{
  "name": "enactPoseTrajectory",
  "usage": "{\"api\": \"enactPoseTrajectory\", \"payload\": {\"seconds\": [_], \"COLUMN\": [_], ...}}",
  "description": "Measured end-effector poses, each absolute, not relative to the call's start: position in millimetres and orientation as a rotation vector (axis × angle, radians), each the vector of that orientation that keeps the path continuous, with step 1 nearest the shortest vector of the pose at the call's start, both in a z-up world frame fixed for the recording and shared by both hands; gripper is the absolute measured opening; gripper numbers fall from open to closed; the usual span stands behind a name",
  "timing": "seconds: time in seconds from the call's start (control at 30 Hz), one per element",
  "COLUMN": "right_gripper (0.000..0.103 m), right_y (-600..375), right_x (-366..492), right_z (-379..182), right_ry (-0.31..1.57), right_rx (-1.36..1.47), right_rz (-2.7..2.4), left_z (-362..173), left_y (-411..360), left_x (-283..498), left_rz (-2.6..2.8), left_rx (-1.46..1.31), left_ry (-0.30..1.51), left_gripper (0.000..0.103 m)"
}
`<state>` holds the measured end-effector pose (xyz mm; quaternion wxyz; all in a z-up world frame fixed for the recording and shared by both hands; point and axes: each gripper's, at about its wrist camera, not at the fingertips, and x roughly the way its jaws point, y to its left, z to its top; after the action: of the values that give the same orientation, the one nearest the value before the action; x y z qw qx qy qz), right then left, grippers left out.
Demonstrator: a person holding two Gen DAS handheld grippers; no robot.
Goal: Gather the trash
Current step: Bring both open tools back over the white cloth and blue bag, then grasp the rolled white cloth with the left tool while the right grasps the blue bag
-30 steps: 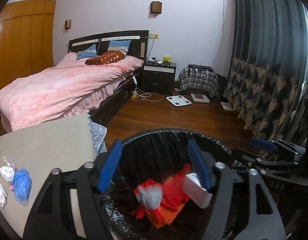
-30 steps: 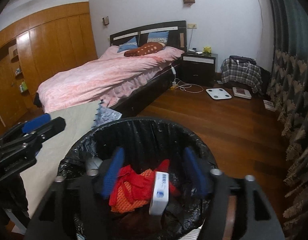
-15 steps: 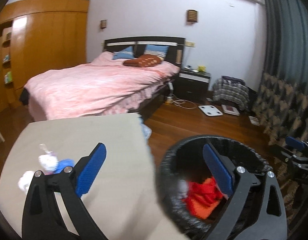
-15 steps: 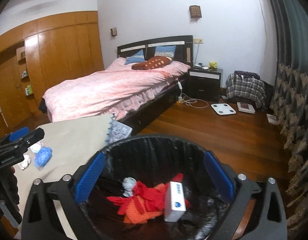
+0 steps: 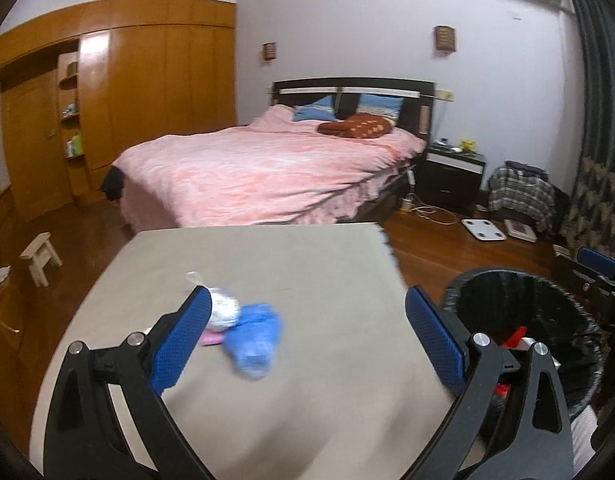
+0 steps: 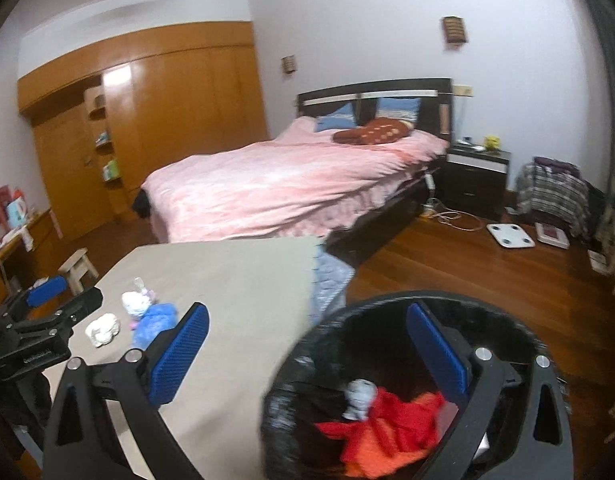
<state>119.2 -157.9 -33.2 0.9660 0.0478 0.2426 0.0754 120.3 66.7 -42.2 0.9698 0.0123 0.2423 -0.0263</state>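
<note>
A grey table (image 5: 315, 280) holds a crumpled blue wad (image 5: 254, 334), a white wad with a knotted bag (image 5: 223, 308) and, in the right wrist view, another white wad (image 6: 103, 329). My left gripper (image 5: 307, 336) is open and empty above the table, just right of the blue wad. A black-lined trash bin (image 5: 523, 320) stands right of the table with red and orange trash (image 6: 387, 424) and a grey wad (image 6: 360, 394) inside. My right gripper (image 6: 311, 356) is open and empty over the bin's left rim. The left gripper also shows in the right wrist view (image 6: 47, 308).
A pink bed (image 5: 267, 172) lies behind the table. A small wooden stool (image 5: 41, 256) stands on the floor at left. A nightstand (image 5: 453, 172), a white scale (image 5: 483, 231) and a dark curtain (image 5: 599, 200) are at right. Wooden wardrobes (image 5: 107, 100) line the left wall.
Both grippers have opened wide, dropped their trash in the bin and swung left. The left one now hangs over the table by the wads; the right one has lifted above the bin.
</note>
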Motion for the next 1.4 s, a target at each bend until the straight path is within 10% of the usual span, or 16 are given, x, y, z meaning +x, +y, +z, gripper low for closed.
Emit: {"api": "enactPoseTrajectory", "payload": {"seconds": [1.4], "right_gripper": [0.097], "right_y": [6], "right_x": [205], "right_z": [-138], "right_ry": [0.646], "right_rx": [-0.043], "right_rz": [0.295], "left_z": [-161], "left_y": [248], "left_x": [207], "left_rz": [0.163], "left_rx": [-0.047], "left_ry": [0.799], "left_gripper": [0.092]}}
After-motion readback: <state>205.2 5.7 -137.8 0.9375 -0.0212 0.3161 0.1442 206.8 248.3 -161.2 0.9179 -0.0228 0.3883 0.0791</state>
